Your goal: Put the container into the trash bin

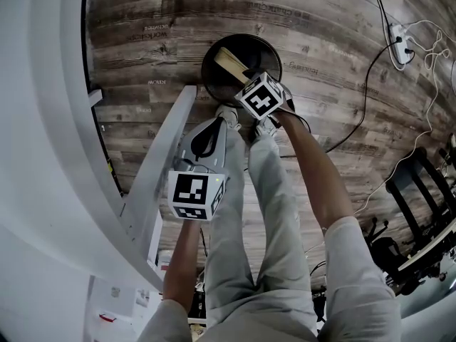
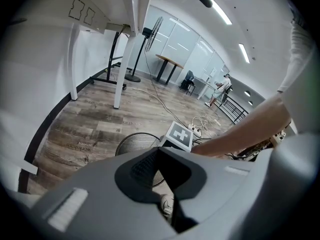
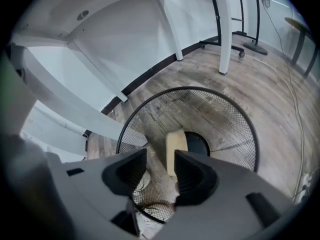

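Observation:
The black mesh trash bin (image 1: 214,54) stands on the wood floor ahead of my feet. A beige container (image 1: 229,61) lies inside it, leaning against the wall; in the right gripper view the container (image 3: 176,145) rests down in the mesh bin (image 3: 225,119). My right gripper (image 3: 160,156) hangs over the bin's mouth, open, with nothing between its pads; the container is below them and apart. In the head view its marker cube (image 1: 261,95) covers the jaws. My left gripper (image 1: 217,123) is held back near my legs, shut and empty (image 2: 159,151), pointing toward the bin (image 2: 131,144).
A white desk leg (image 1: 165,152) runs along the left of the bin, under a white tabletop (image 1: 43,120). A power strip with cables (image 1: 400,43) lies at the far right. Black chair frames (image 1: 417,191) stand at the right. My legs and shoes are just behind the bin.

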`<state>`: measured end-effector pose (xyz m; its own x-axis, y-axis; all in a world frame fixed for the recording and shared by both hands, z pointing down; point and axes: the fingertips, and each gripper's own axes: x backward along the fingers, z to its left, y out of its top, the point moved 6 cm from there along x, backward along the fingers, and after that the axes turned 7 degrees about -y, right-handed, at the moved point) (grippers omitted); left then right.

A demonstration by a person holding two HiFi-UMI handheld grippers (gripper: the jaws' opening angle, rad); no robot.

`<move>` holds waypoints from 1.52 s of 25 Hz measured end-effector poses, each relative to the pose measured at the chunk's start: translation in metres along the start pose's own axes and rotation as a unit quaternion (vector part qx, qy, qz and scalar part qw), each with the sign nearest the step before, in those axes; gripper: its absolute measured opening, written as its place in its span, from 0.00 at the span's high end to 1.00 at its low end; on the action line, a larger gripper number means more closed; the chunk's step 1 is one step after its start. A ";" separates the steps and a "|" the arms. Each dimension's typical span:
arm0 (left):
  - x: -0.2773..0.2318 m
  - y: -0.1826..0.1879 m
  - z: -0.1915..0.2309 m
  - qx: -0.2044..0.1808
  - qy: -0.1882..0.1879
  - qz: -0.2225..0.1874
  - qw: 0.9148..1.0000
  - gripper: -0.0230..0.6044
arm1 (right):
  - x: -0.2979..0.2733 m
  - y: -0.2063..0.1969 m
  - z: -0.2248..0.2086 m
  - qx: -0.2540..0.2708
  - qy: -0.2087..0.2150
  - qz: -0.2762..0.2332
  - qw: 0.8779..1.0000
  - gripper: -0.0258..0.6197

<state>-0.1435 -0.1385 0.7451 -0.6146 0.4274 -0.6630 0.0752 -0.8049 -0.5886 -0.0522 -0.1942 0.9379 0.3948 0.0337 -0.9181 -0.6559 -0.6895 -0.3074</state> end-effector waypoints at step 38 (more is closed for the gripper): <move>0.002 0.044 -0.035 -0.047 -0.003 0.007 0.999 0.95 | 0.157 -0.015 0.005 -0.183 -0.079 -0.205 0.958 0.94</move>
<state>-0.1138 -0.1590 0.7019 -0.6175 0.4132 -0.6693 0.1570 -0.7690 -0.6196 0.0170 -0.1751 0.7972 0.4504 0.4443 -0.7744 -0.1865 -0.8015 -0.5682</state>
